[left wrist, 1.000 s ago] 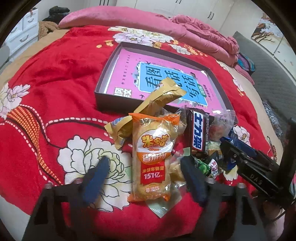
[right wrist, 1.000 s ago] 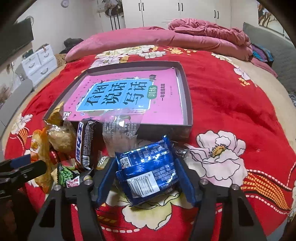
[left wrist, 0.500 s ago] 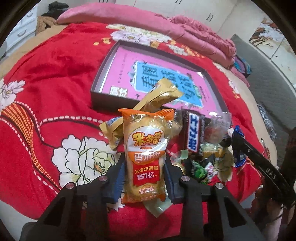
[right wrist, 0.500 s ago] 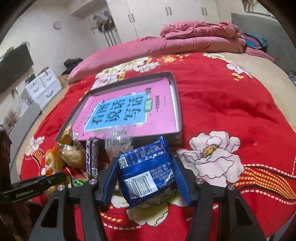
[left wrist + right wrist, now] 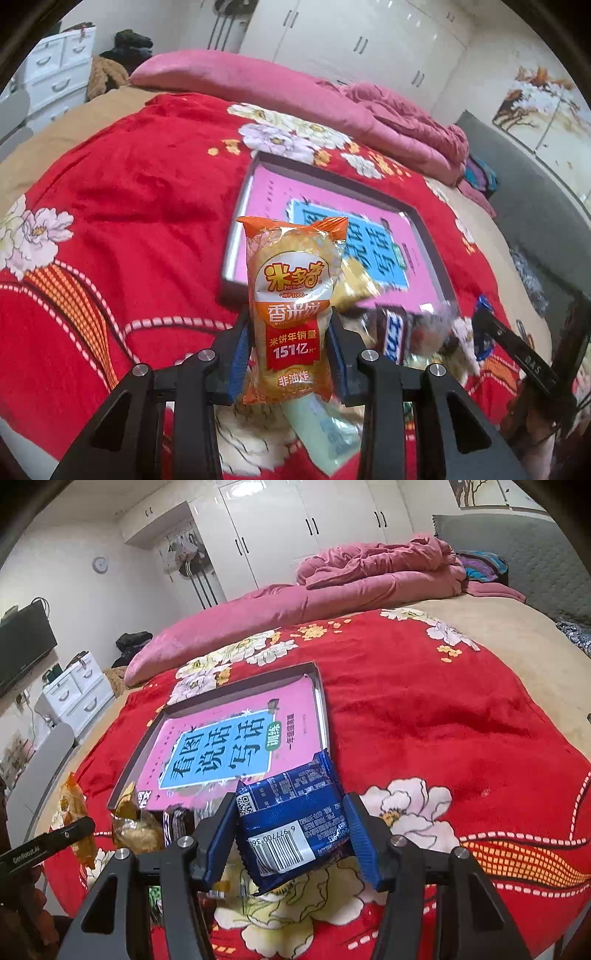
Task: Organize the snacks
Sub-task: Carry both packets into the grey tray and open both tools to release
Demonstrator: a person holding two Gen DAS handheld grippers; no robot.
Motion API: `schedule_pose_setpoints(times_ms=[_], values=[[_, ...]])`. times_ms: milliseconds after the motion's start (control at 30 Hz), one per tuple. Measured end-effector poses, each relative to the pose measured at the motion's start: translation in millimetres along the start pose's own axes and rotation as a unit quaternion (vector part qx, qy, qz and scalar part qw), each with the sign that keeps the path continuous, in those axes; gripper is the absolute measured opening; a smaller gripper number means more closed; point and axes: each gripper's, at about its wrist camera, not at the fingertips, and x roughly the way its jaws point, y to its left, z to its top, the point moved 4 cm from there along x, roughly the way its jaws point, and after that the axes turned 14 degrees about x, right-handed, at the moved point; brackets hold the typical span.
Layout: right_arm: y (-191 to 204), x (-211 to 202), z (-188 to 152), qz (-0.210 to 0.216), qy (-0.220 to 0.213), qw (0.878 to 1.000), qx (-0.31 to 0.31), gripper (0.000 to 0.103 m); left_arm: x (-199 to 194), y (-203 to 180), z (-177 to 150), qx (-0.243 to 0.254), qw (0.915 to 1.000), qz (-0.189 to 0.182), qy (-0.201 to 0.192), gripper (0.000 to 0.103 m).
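Red flowered blanket (image 5: 140, 206) below; left gripper (image 5: 290, 354) pinching orange rice-cracker bag (image 5: 293, 306), right gripper (image 5: 291, 838) clamping blue packet (image 5: 291, 823), tray (image 5: 317, 698) just ahead.

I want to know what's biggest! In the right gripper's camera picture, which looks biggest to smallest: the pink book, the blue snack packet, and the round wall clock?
1. pink book
2. blue snack packet, though it sits very near the camera, so it looks bigger than it is
3. wall clock, far away
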Motion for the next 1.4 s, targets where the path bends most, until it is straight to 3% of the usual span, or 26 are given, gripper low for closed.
schedule_pose_setpoints(times_ms=[500, 900, 1400], values=[[19, 36, 24, 0.019, -0.01, 1.0, 0.001, 0.058, 38, 11, 29, 0.002, 0.9999, 0.01, -0.008, 0.038], [24, 68, 31, 0.02, 0.008, 1.0, 0.021, 0.058, 65, 1, 43, 0.044, 0.9987, 0.027, -0.002, 0.038], [18, 84, 27, -0.019, 0.021, 1.0, 0.01, 0.054, 91, 3, 42, 0.041, 0.9985, 0.023, 0.029, 0.039]])
